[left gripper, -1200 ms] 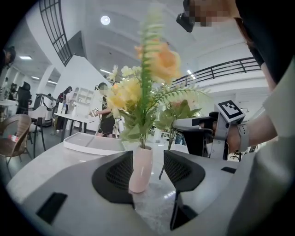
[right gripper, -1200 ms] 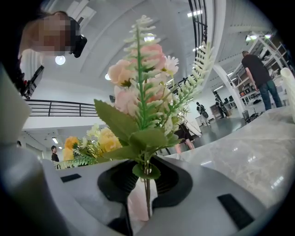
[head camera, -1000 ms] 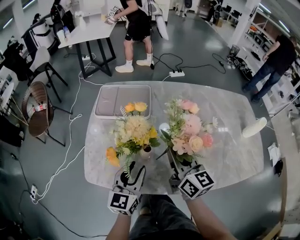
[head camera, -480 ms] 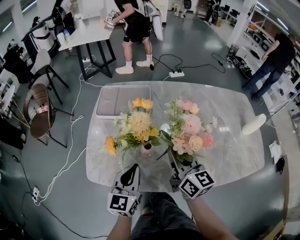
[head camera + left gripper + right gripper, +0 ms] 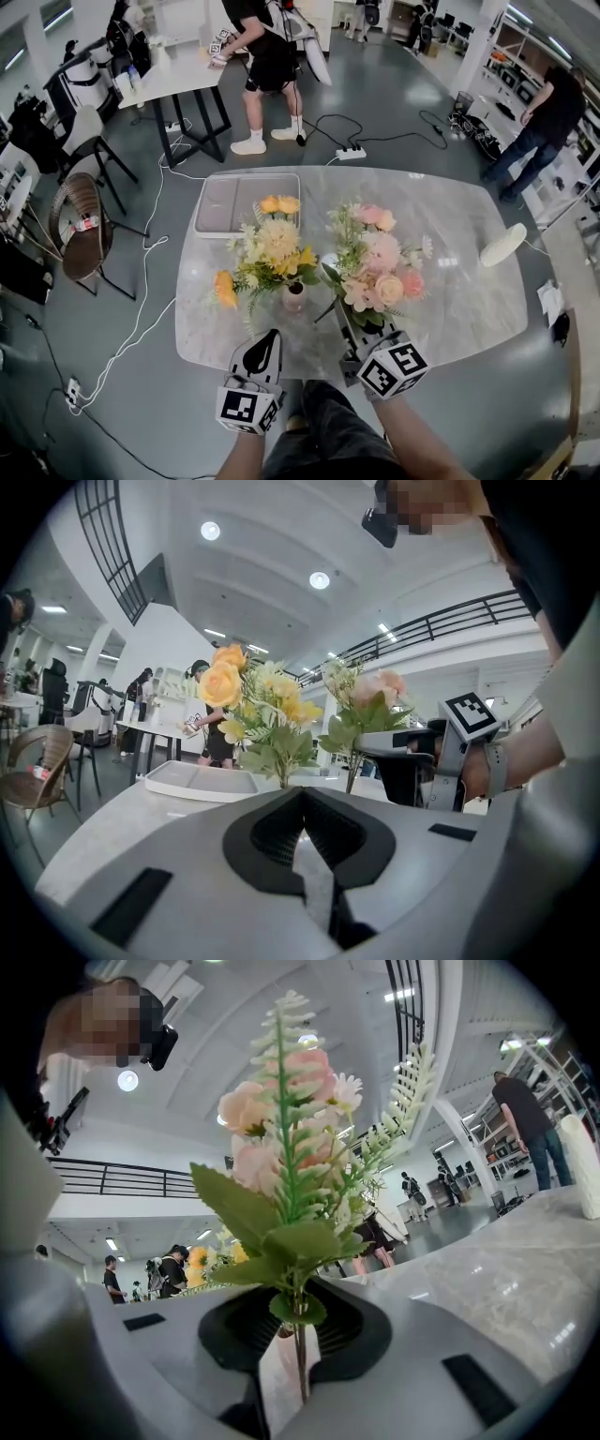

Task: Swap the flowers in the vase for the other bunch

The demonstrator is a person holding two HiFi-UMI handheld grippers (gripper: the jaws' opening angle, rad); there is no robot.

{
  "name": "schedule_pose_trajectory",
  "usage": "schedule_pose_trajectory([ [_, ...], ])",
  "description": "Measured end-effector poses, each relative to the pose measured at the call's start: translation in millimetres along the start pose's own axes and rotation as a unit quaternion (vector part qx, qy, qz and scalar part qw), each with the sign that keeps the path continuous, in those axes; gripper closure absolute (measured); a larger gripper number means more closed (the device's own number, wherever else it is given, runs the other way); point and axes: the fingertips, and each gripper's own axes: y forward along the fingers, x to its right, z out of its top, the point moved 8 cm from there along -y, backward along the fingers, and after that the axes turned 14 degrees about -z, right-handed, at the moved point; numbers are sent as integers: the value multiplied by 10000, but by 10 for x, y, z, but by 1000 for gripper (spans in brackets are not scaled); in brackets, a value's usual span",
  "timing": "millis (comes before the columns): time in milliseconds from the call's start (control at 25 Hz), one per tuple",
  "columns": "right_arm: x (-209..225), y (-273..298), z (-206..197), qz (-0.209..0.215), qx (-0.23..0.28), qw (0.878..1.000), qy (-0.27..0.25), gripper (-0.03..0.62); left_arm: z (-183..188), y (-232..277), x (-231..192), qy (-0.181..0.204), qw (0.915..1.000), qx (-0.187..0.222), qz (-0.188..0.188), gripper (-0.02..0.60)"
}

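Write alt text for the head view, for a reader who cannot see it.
From above: the right gripper holds a pink bunch by its stem over a marble table, beside a yellow bunch in a small vase. The left gripper, shut and empty, is at the table's near edge; a tray lies beyond.

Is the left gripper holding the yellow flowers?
No, the left gripper has its jaws together on nothing, and the yellow flowers stand beyond it.
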Motion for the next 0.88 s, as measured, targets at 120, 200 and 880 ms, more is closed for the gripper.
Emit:
schedule_pose_trajectory([
  [120,-33,-30,15,21,42,10000,-10,510,46,-14,23,-7,10000,77,-3,568],
  [200,-55,-60,17,24,59,10000,-18,510,87,-24,49,-1,9999,157,-16,568],
  [880,-217,-410,42,106,221,9996,-103,510,254,-274,239,78,9990,432,46,568],
])
